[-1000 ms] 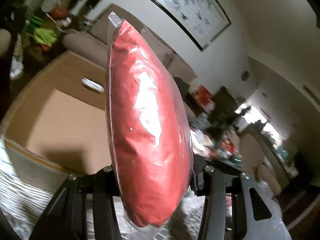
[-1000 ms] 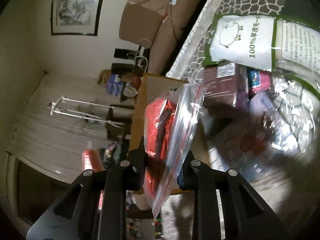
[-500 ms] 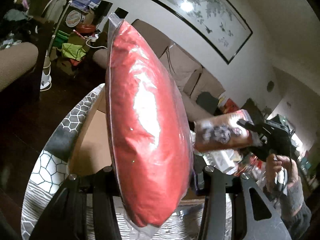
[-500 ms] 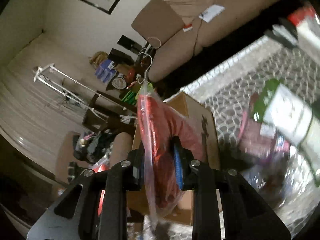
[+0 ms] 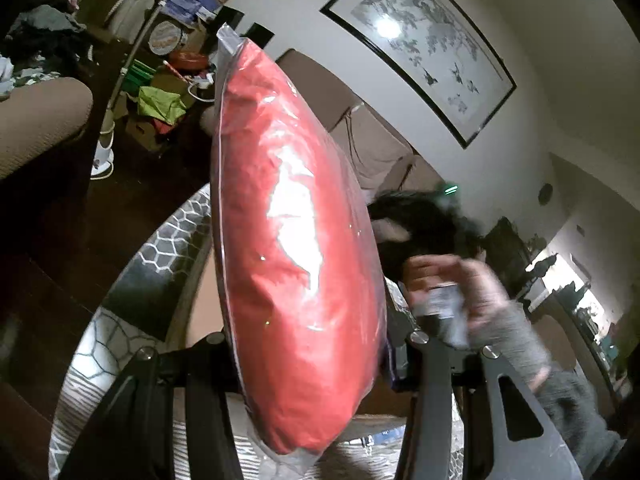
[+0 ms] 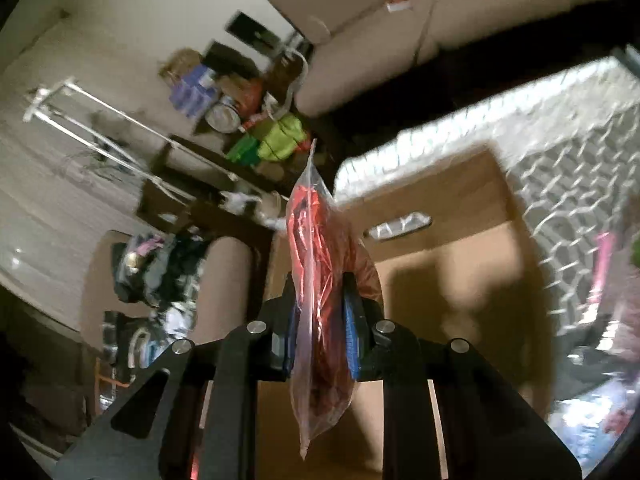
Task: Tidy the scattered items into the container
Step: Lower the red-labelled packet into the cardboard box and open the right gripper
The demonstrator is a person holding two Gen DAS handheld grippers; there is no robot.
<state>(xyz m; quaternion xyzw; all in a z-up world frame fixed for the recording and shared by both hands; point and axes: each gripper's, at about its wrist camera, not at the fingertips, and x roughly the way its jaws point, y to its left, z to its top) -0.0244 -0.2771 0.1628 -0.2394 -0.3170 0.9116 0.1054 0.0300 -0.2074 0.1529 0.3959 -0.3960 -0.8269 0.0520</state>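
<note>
My left gripper (image 5: 308,364) is shut on a large red packet in clear plastic (image 5: 296,248), held upright above the patterned table cover (image 5: 160,240). It hides most of the cardboard box (image 5: 202,304) behind it. My right gripper (image 6: 320,332) is shut on a smaller clear bag with red contents (image 6: 320,280) and holds it over the open cardboard box (image 6: 460,280), whose inside looks bare. The hand with the right gripper (image 5: 452,292) shows blurred in the left wrist view.
The box sits on a table with a honeycomb-pattern cover (image 6: 568,184). Loose packets (image 6: 604,256) lie at the right. A brown sofa (image 6: 400,20), a drying rack (image 6: 100,128) and floor clutter (image 6: 272,140) lie beyond the table edge.
My right gripper has swung with its bag from the pile of packets to over the open box. My left gripper has drawn back from the box, still holding the red packet.
</note>
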